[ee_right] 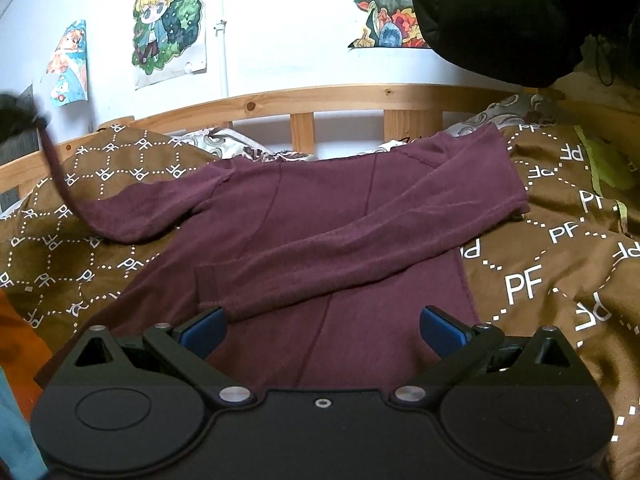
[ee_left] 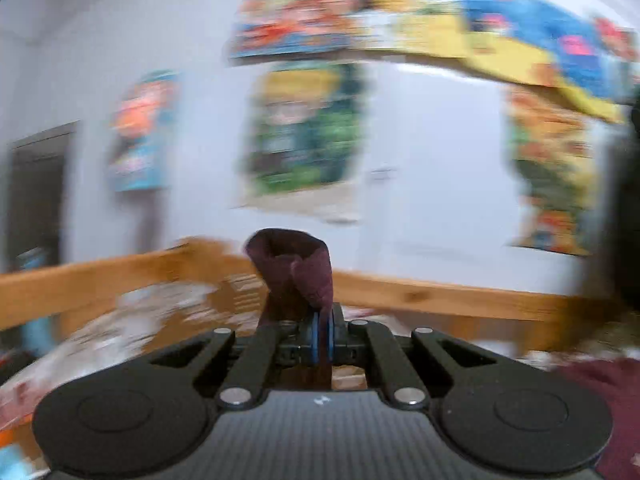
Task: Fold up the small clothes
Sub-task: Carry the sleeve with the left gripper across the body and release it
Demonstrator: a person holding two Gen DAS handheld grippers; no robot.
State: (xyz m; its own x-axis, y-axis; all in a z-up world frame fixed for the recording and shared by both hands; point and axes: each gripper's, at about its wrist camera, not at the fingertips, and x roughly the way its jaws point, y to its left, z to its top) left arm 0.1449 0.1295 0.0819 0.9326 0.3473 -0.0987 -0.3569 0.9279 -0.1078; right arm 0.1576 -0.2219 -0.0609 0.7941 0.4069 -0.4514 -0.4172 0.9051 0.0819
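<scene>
Maroon top [ee_right: 320, 216]: soft matt knit cloth. Brown bedspread [ee_right: 560, 280] w/ slight satin sheen; bed rail [ee_right: 304, 98] is smooth knotty wood. Gripper bodies matt black plastic.

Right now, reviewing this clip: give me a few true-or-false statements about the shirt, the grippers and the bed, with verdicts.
1. The left gripper is shut on maroon cloth. True: the cuff stands up out of its closed pads.
2. The right gripper is clamped on the shirt's hem. False: its jaws stand wide open, with the shirt lying beyond them.
3. One sleeve is folded across the shirt's body. True.
4. The shirt lies on a plain white sheet. False: it lies on a brown cover printed with white letters.
5. A wooden bed rail runs behind the shirt. True.
</scene>
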